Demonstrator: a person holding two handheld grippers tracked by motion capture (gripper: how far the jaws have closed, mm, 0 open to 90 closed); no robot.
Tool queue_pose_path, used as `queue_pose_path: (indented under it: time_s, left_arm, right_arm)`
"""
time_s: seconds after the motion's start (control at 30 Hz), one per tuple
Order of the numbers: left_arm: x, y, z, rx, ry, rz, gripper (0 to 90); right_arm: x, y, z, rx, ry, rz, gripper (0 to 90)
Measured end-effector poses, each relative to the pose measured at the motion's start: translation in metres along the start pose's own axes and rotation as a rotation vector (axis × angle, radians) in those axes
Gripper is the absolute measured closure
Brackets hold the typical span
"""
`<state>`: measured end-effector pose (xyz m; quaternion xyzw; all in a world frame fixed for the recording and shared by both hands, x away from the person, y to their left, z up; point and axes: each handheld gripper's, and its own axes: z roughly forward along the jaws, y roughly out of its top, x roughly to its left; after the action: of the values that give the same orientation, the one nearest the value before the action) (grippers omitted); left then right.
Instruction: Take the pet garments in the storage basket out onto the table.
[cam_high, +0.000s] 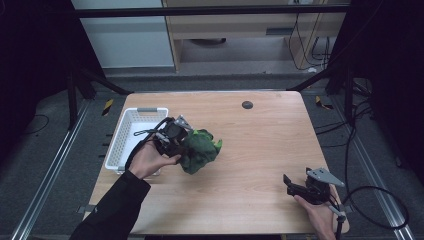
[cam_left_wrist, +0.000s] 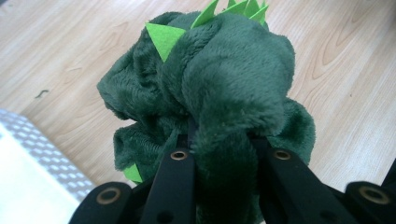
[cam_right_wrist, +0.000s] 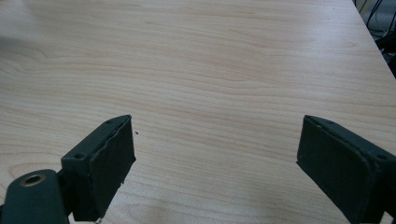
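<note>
A dark green plush toy (cam_high: 202, 150) with light green felt spikes is bunched up just right of the white basket (cam_high: 129, 121), low over the wooden table (cam_high: 260, 150). My left gripper (cam_high: 185, 146) is shut on it, held by a hand reaching in from the lower left. In the left gripper view the two black jaws sink into the toy's (cam_left_wrist: 210, 84) fabric, with my left gripper (cam_left_wrist: 224, 140) pinching a fold. I cannot tell whether the toy touches the table. My right gripper (cam_high: 290, 184) rests near the front right corner, open, with bare wood between the jaws of my right gripper (cam_right_wrist: 215, 154).
The white plastic basket (cam_left_wrist: 32, 158) stands at the table's left edge and looks empty. A small black round cap (cam_high: 247, 104) sits in the tabletop near the far edge. Black frame struts and cables surround the table.
</note>
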<state>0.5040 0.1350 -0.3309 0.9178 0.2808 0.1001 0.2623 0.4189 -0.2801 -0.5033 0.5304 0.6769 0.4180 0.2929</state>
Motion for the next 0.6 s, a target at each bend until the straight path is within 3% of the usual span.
queue_pose_path:
  time_s: [0.6]
  left_arm:
    - [-0.015, 0.016, 0.033, 0.016, -0.067, 0.055, 79.0]
  right_arm:
    - [-0.001, 0.000, 0.000, -0.009, -0.004, -0.003, 11.4]
